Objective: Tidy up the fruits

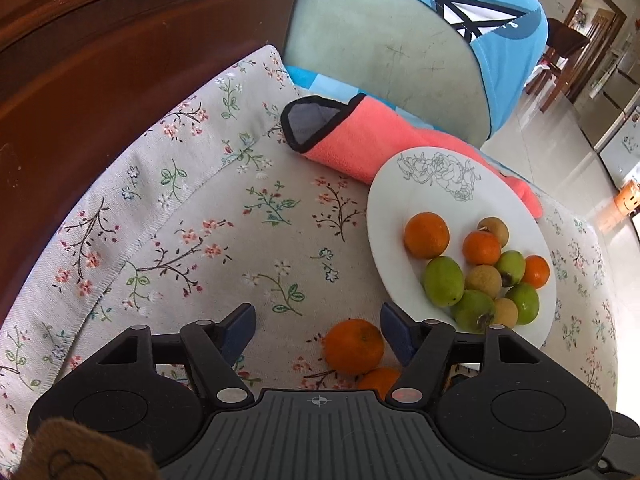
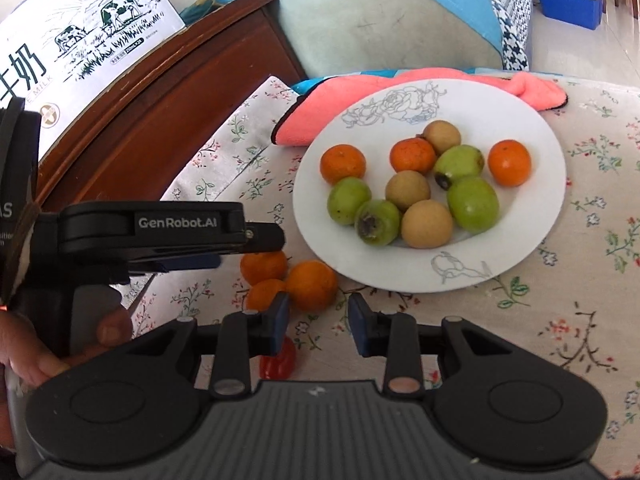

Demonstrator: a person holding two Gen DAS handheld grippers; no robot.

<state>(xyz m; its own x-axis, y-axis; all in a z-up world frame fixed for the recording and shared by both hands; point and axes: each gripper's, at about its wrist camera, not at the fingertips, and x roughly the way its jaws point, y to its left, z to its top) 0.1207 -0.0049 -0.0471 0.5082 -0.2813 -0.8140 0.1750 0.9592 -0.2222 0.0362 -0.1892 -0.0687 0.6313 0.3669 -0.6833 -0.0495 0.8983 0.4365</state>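
Observation:
A white plate (image 2: 532,200) with a rose drawing holds several fruits: oranges (image 2: 343,163), green fruits (image 2: 472,204) and tan longans (image 2: 426,224). It also shows in the left wrist view (image 1: 400,216). Three oranges lie on the floral cloth beside the plate's near-left rim (image 2: 311,285); two show in the left wrist view (image 1: 353,346). My left gripper (image 1: 318,330) is open, with the nearest loose orange just inside its right finger. My right gripper (image 2: 319,322) is open and empty, just in front of the loose oranges. The left gripper (image 2: 264,236) shows from the side above them.
A pink cloth (image 2: 304,120) lies behind the plate. A small red fruit (image 2: 280,362) sits under my right gripper's left finger. A dark wooden furniture edge (image 2: 160,92) borders the left, with a milk carton (image 2: 80,40) on it. A grey-green chair back (image 1: 380,52) stands behind.

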